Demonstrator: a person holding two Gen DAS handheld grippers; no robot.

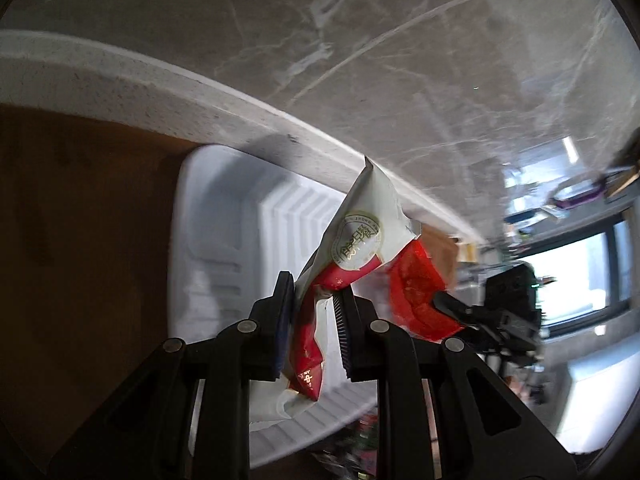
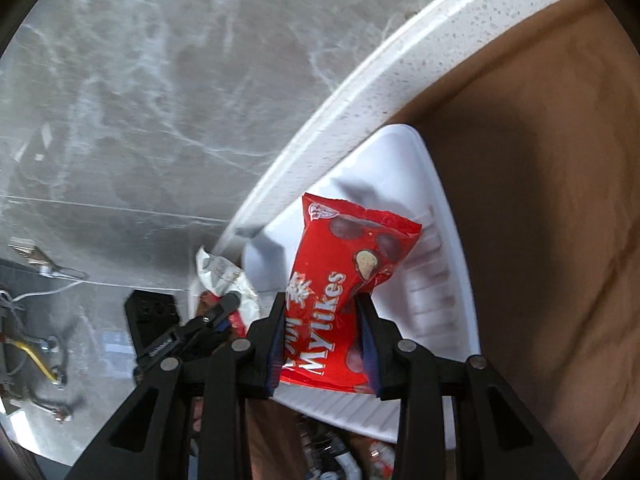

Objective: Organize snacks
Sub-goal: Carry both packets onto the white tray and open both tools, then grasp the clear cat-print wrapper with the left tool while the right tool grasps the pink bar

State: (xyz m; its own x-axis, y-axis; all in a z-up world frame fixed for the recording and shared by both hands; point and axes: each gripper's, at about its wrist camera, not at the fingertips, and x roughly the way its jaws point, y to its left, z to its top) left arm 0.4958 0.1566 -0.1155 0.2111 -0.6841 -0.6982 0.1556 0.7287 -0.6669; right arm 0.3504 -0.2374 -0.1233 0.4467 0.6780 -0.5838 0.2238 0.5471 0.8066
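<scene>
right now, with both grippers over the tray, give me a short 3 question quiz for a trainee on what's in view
1. True or false: the left gripper is empty.
2. Multiple choice: what does the right gripper hold? A) a red Mylikes packet B) a green bottle C) a spoon
3. Short answer: what white container lies under both packets?

Key
1. False: it is shut on a white and red snack packet.
2. A: the red Mylikes packet sits between its fingers.
3. The white ribbed tray, on the brown tabletop near the pale speckled edge.
</scene>
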